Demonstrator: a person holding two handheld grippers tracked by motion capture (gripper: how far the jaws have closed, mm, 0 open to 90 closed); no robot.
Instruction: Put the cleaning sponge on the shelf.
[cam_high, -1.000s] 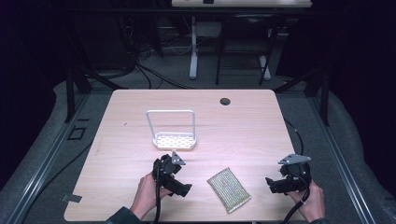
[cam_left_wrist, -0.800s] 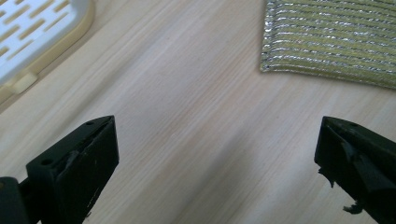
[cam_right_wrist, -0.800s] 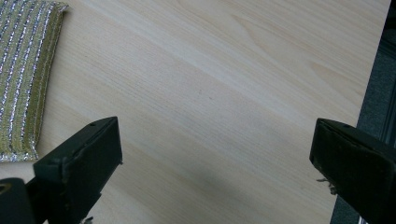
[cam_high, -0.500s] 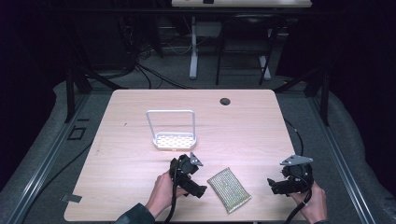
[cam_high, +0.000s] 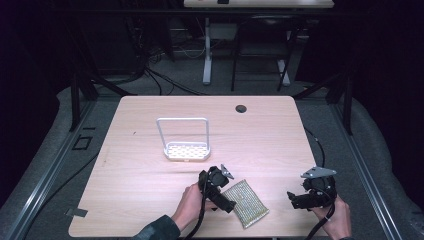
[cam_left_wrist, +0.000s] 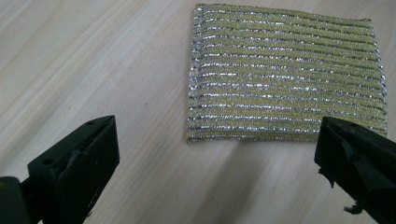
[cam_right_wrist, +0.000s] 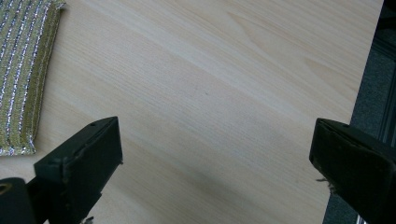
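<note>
Left hand-held gripper (cam_high: 227, 204): released, jaws spread, at the sponge's left edge, lower centre.
Right hand-held gripper (cam_high: 295, 200): released, lower right.
Flat yellow-and-silver striped scouring sponge (cam_high: 245, 202): lying on the light wooden tabletop (cam_high: 260, 140).
White wire-handled perforated rack (cam_high: 186, 148): centre left.

left gripper (cam_high: 226, 202) beside sponge (cam_high: 245, 202) on table (cam_high: 150, 170)

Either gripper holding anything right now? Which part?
Nothing held. Left gripper jaws stand open just short of the scouring pad; right gripper jaws open over bare table.

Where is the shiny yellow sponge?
In the high view, the sponge lies flat near the table's front edge, right beside the left tool and left of the right tool.
</note>
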